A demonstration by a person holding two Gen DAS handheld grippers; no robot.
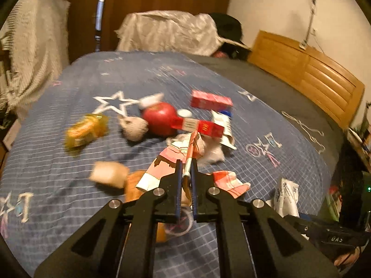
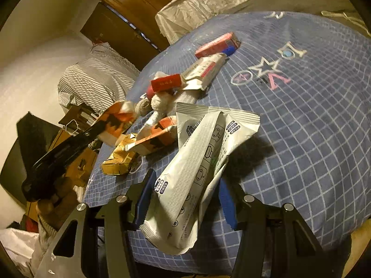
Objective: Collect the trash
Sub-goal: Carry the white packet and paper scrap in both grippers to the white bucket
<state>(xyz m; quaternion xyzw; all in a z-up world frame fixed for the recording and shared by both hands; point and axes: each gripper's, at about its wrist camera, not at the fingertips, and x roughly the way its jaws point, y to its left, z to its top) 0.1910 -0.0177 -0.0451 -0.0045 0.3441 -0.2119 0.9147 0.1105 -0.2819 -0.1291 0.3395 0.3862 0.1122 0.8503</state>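
The left gripper [image 1: 186, 173] has its fingers [image 1: 178, 185] squeezed tight on a pink and white crumpled paper wrapper [image 1: 162, 169]. A thin edge of it pokes up between the pads. The right gripper [image 2: 185, 197] is grasping a big white plastic packet with grey print [image 2: 199, 162], and the packet sticks up and out past the fingers.

The rest of the trash sits in a pile near the middle of the blue checked bedspread with stars [image 1: 69, 162], closer to the near edge of the bed. There is a red box [image 1: 209, 100] at the far side of the pile, a long red and white carton [image 1: 201, 127], a yellow crinkly wrapper [image 1: 85, 132] toward the left edge, a tan paper lump [image 1: 107, 175], and a red apple [image 1: 160, 120] that may not be trash at all.

To do this step well, I think the left hand should lift slowly, because it only has a thin bit of paper and that could slip or tear. Lifting straight up would keep it from dragging the other scraps along.

There is lots of bare bedspread to the far right and at the far end. The wooden headboard [image 1: 308, 74] is well apart. The two grippers are near each other by the near edge, so they need care not to bump.
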